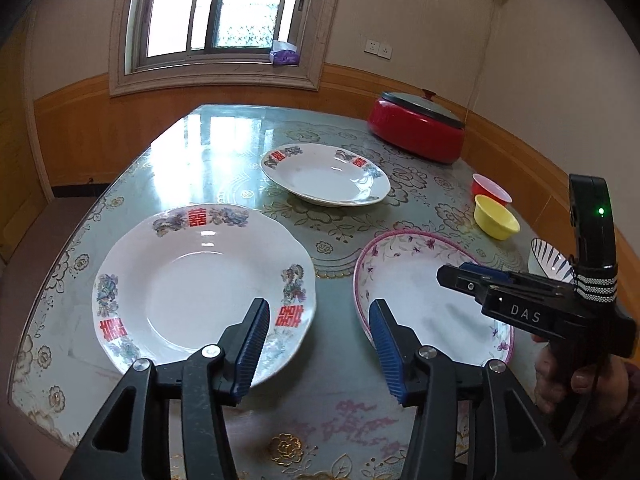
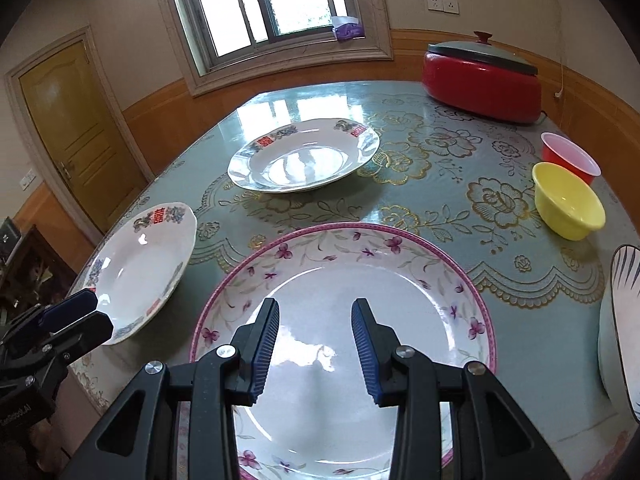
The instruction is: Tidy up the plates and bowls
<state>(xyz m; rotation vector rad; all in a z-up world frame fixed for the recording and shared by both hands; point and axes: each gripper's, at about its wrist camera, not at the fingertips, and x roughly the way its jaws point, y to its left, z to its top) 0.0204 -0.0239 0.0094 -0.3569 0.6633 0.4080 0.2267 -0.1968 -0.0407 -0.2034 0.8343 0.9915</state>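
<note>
Three plates lie apart on the counter (image 2: 460, 184), a round top under a green floral cloth with glass sheen. Pink-rimmed white ceramic plate with purple flowers (image 2: 344, 280) sits at the near edge, directly under the right claw (image 2: 315, 350). White scalloped ceramic plate with red characters (image 1: 200, 280) lies just beside it on the left, under the left claw (image 1: 318, 350). A second matching red-character plate (image 1: 326, 174) sits farther back, well apart. Small yellow plastic bowl (image 2: 568, 200) and small red plastic bowl (image 2: 570, 158) touch or nearly touch on the right side; a blue-striped white bowl (image 2: 624, 320) is cut off at the right edge.

Both claws stand apart, nothing between the pads, neither touching a plate. Left claw wider than right.

Step in hand, as I judge it: pick a plate for stacking, likely the near red-character one onto its twin. To do it well: bring one pad under the raised scalloped rim and one on top, clamp at the rim nearest the claw, lift level, avoid sliding on the slick cloth. Keep the other claw clear of the pink-rimmed plate. Set down centred so rims nest.

Red electric pot with grey lid (image 2: 482, 80) at the far side is out of the way.
</note>
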